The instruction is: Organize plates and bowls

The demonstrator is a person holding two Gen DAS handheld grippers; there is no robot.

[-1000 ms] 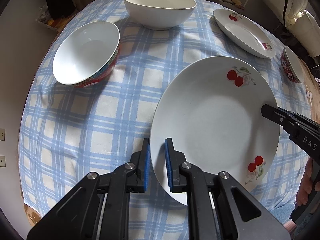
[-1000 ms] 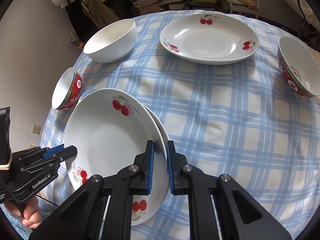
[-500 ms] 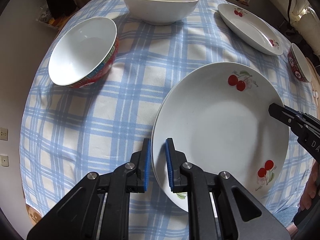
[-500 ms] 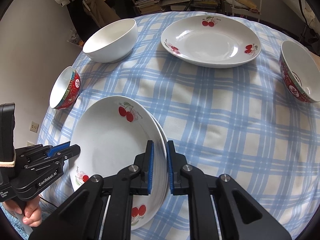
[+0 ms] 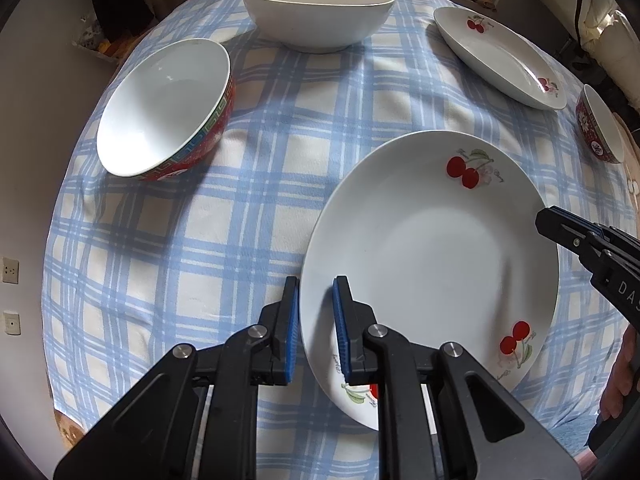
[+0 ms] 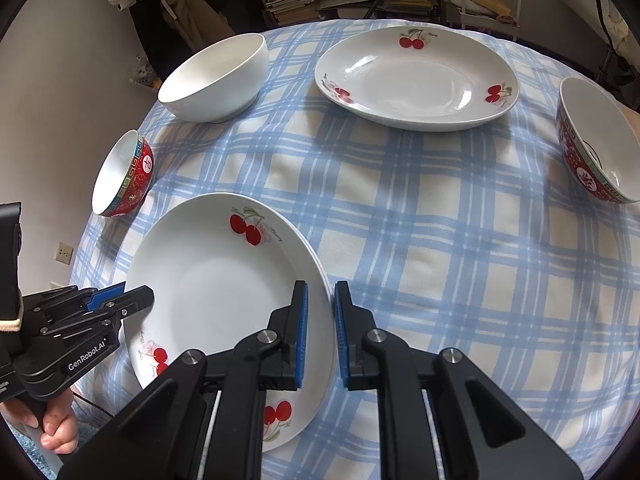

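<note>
A white plate with red cherries (image 5: 432,248) lies near the table's front, nested on a second like plate whose rim (image 6: 319,260) peeks out along its right side. My left gripper (image 5: 315,300) straddles the top plate's left rim, blue pads on either side of it. My right gripper (image 6: 320,304) is shut on the opposite rim of the top plate (image 6: 208,280). Each gripper shows in the other's view: the right gripper (image 5: 548,220) at the plate's right edge, the left gripper (image 6: 140,296) at its left edge.
On the blue checked cloth (image 5: 240,240) stand a large white bowl (image 5: 316,8), a red-patterned bowl (image 5: 164,108), another cherry plate (image 6: 416,76) and a second red bowl (image 6: 596,140). A person's hand (image 6: 56,428) holds the left gripper. Shelves and clutter lie beyond the table.
The top cherry plate, held off-centre above the lower plate a second ago, has come down and now sits nested on it. Both grippers stay at its rim.
</note>
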